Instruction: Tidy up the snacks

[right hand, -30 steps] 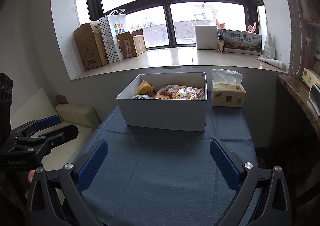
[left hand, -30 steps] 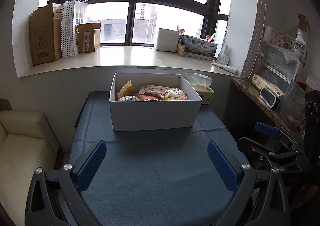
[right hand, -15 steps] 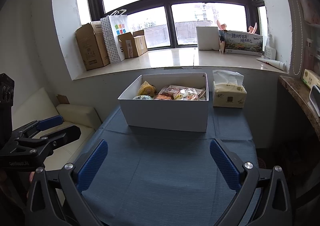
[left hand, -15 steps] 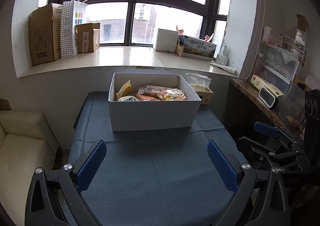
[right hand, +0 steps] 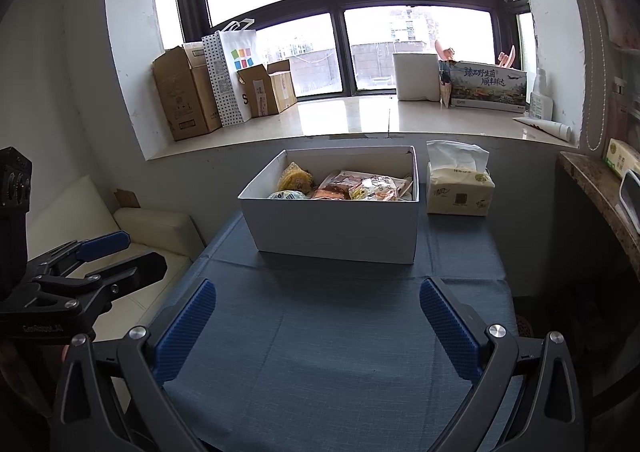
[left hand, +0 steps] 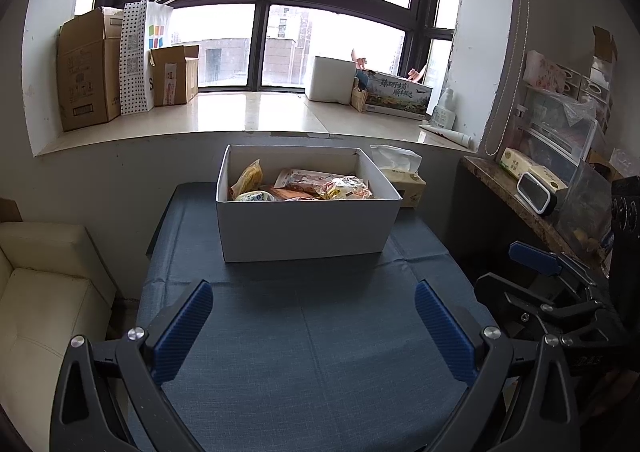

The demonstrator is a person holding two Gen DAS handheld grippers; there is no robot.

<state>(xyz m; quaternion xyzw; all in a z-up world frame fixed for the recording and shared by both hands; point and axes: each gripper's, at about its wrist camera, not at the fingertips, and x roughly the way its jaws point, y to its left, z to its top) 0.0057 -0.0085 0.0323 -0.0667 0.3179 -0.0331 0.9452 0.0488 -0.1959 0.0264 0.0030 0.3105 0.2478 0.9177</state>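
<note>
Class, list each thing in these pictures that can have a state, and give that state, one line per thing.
White rectangular cardboard box: open-topped, no lid, on the table.
Packaged snacks: lying inside the box.
Yellow tissue pack: open, a tissue sticking up.
Blue tablecloth: spread flat, creased.
Brown cardboard carton on the windowsill: flaps open.
Left tool: open, holding nothing.
Right tool: open, holding nothing.

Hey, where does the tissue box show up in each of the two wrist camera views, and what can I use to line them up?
Left wrist: the tissue box sits right of center, mostly hidden behind the far right corner of the white snack box.
Right wrist: the tissue box stands in full view, right of center, beside the snack box's right wall.
Shared landmark: the polka-dot paper bag on the windowsill.
</note>
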